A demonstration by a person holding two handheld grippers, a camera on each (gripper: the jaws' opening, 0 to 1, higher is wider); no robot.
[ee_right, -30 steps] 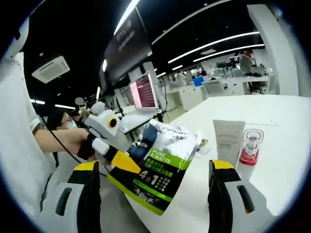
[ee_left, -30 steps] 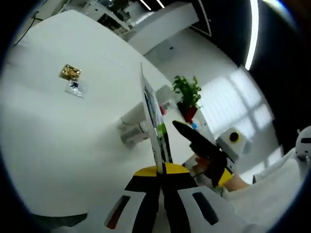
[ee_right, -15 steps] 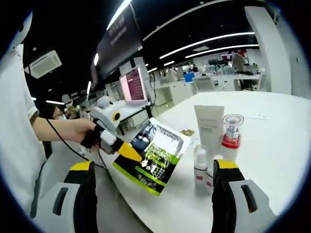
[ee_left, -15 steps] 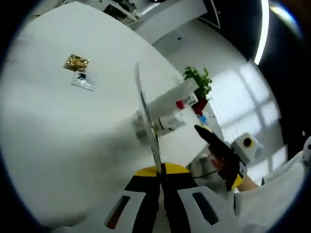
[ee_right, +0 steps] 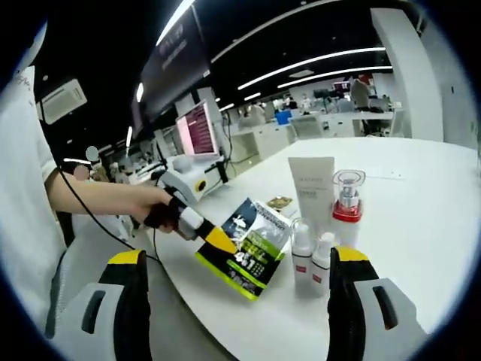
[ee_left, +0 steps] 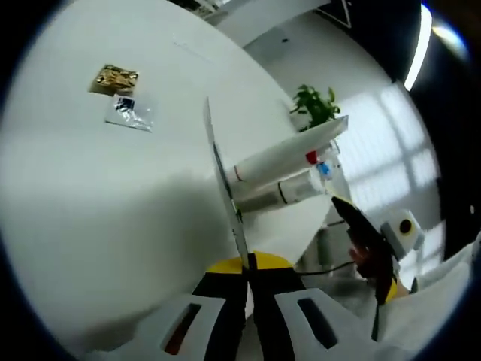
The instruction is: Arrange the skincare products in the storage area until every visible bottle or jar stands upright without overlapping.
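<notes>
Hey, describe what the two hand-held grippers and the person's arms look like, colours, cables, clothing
The right hand-held gripper has white jaws with black inner faces, yellow tips and dark slots. The left hand-held gripper is black with a white band and a yellow tip, carries a white box with a yellow-ringed lens, and trails a thin black cable. The person wears a white short sleeve.

White squeeze tube: one, standing on its cap.
Clear bottle with red collar: one.
Small white pump bottles: two, side by side in front of the tube.
Green-and-black pouch: one, a flat printed sachet.
Gold packet: one, far across the worktop.
Small clear sachet: one, just beside the gold packet; contents too small to tell, possibly a sample.
Potted plants: one, past the worktop's edge.
</notes>
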